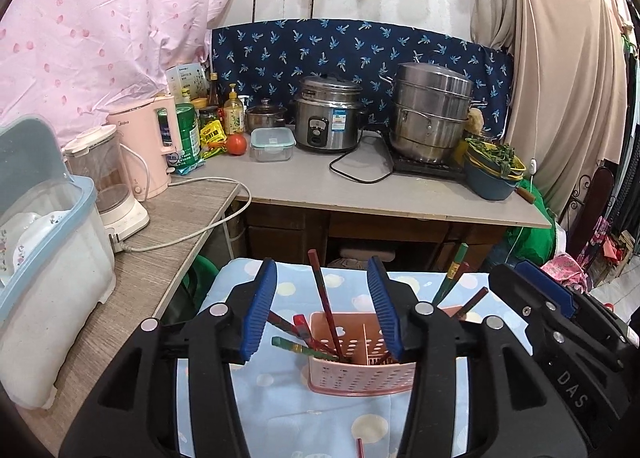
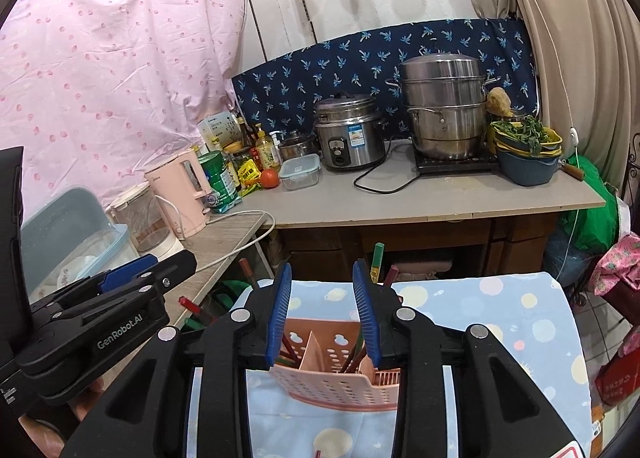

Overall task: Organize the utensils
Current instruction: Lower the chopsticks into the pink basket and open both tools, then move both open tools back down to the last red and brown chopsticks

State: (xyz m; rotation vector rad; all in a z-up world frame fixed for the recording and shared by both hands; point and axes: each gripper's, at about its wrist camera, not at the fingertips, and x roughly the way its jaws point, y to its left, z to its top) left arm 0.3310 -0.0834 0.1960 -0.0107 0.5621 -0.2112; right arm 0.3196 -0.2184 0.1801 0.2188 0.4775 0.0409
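A pink perforated utensil basket (image 1: 360, 376) stands on a blue dotted cloth (image 1: 280, 410). Red and green chopsticks lean out of its compartments. My left gripper (image 1: 323, 263) hovers over the basket's left half, open. One red chopstick (image 1: 326, 306) stands upright between the pads with a gap on each side. Green chopsticks (image 1: 452, 274) stick up at the basket's right. My right gripper (image 2: 322, 267) is open above the same basket (image 2: 328, 382), with its divider below the jaws and nothing pressed. A green chopstick (image 2: 377, 258) rises just beyond the right pad.
A grey counter (image 1: 360, 186) behind holds a rice cooker (image 1: 326, 118), a steamer pot (image 1: 430, 110), a pink kettle (image 1: 148, 142) and bowls of greens (image 1: 494, 170). A dish bin (image 1: 44, 258) sits on the wooden side table to the left.
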